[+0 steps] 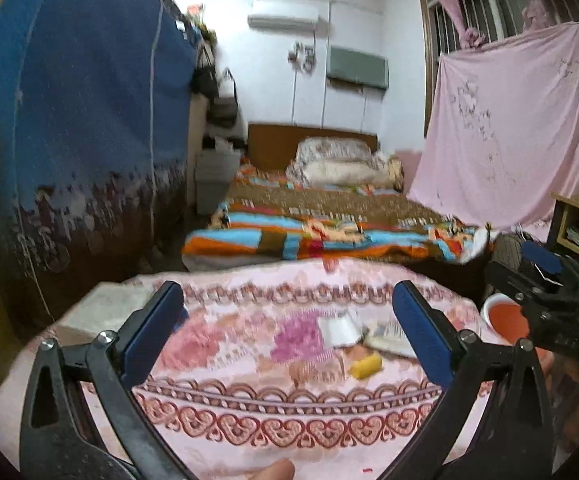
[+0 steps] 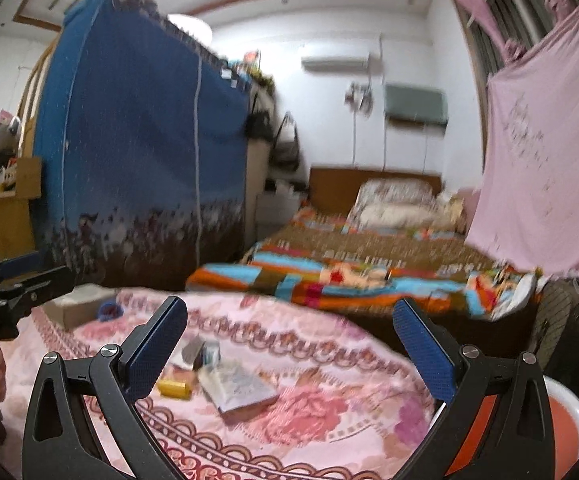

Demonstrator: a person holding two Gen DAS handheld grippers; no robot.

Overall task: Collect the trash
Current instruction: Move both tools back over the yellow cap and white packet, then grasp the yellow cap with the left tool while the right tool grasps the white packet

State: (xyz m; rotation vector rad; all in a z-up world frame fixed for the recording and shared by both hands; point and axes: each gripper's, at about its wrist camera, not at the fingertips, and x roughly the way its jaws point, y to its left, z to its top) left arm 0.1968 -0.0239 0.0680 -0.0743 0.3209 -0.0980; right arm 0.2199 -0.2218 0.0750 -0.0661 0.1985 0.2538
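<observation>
On a table under a pink patterned cloth [image 2: 329, 420] lie bits of trash: a small yellow roll [image 2: 174, 389], a flat printed packet [image 2: 237, 386] and a small grey-blue carton [image 2: 201, 352]. The left wrist view shows the same yellow roll [image 1: 365, 366], a white paper piece [image 1: 339, 330] and the flat packet [image 1: 389, 340]. My left gripper [image 1: 289, 332] hovers open above the table's near side, short of the trash. My right gripper [image 2: 289, 352] is also open with nothing between its blue pads, and the items lie below its left finger.
An orange bin with a white rim [image 2: 561, 420] stands by the table's right edge. A grey box [image 2: 77, 306] and a blue ring [image 2: 109, 310] sit at the table's far left. Beyond are a bed [image 2: 369, 264], a blue wardrobe [image 2: 141, 140] and a hanging pink sheet [image 2: 545, 140].
</observation>
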